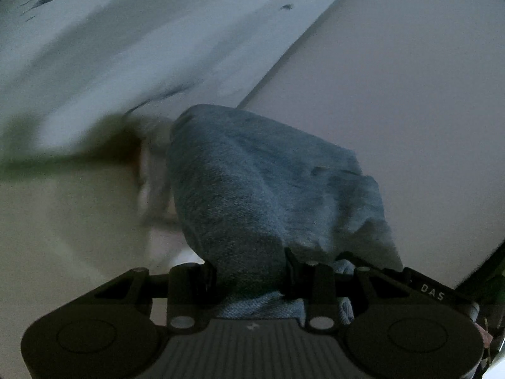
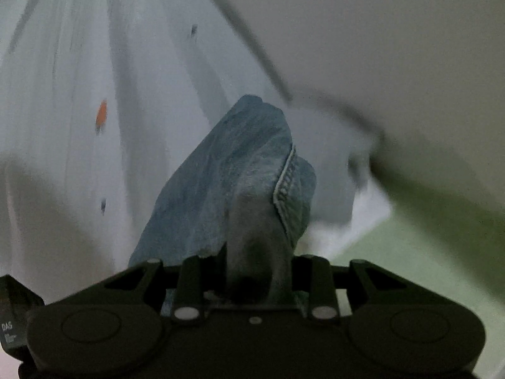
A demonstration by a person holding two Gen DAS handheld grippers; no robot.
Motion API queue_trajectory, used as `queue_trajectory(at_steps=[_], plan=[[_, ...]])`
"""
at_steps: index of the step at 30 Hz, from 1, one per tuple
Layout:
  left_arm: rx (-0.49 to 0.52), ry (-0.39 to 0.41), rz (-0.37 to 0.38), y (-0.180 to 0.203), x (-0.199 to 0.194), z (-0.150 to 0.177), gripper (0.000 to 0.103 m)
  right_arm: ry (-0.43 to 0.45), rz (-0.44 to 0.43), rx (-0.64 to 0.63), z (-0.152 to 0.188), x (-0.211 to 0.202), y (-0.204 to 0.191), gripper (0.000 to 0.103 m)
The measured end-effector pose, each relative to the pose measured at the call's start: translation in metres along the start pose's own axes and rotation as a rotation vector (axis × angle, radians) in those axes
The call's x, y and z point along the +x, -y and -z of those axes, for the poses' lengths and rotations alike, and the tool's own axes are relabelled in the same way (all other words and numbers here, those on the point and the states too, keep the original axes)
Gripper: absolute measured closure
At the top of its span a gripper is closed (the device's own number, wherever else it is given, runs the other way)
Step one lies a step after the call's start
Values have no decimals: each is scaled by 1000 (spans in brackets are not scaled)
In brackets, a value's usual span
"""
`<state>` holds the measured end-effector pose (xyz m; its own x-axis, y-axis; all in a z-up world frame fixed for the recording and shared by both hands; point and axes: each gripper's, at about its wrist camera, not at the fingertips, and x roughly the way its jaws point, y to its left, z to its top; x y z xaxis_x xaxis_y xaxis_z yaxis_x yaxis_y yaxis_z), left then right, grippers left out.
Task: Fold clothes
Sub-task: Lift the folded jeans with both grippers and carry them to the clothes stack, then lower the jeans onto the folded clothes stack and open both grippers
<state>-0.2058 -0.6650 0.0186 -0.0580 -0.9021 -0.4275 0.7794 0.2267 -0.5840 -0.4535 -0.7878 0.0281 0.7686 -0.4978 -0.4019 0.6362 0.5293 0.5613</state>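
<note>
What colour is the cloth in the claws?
Faded blue denim, with pale stitching along a seam; clearest in the right wrist view.

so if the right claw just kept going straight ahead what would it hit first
The denim it already grips: the right claw is shut on a bunched fold that fills the line ahead. Beyond that lies a pale, blurred sheet; how far off is unclear.

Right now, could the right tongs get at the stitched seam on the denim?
Probably not: the right tongs are shut on the denim, and the stitched seam lies beyond them; they would have to let go first.
</note>
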Motion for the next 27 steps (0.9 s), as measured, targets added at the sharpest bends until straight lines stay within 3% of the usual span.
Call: queue_trajectory(at_steps=[6, 8, 10, 11, 13, 14, 16, 18, 19, 23, 24, 26, 27], plan=[[17, 124, 7, 21, 70, -82, 62, 107, -36, -64, -102, 48, 14, 73], [-15, 147, -15, 11, 97, -104, 53, 137, -39, -78, -130, 81, 17, 72], [21, 125, -137, -2, 130, -120, 31, 166, -13, -83, -151, 121, 19, 66], [61, 88, -245, -7, 145, -120, 26, 177, 14, -84, -158, 142, 21, 53], [135, 13, -449, -17, 173, -120, 23, 144, 162, -98, -163, 193, 27, 38], [137, -15, -463, -26, 181, -115, 23, 101, 220, -122, -159, 214, 30, 38], [111, -51, -418, -42, 188, -105, 16, 28, 311, -177, -148, 248, 33, 38], [81, -51, -398, -49, 183, -99, 9, 37, 356, -232, -135, 257, 31, 33], [85, -53, -394, -46, 178, -95, 10, 41, 365, -237, -132, 255, 29, 25], [178, -12, -447, -39, 158, -91, 9, 26, 405, -268, -129, 240, 20, 18], [203, 6, -453, -36, 152, -92, 4, 40, 414, -295, -125, 230, 16, 15], [234, 43, -447, -30, 139, -89, 0, 69, 432, -349, -116, 209, 7, 0], [243, 61, -438, -27, 128, -84, 0, 84, 427, -361, -111, 202, -3, 0]])
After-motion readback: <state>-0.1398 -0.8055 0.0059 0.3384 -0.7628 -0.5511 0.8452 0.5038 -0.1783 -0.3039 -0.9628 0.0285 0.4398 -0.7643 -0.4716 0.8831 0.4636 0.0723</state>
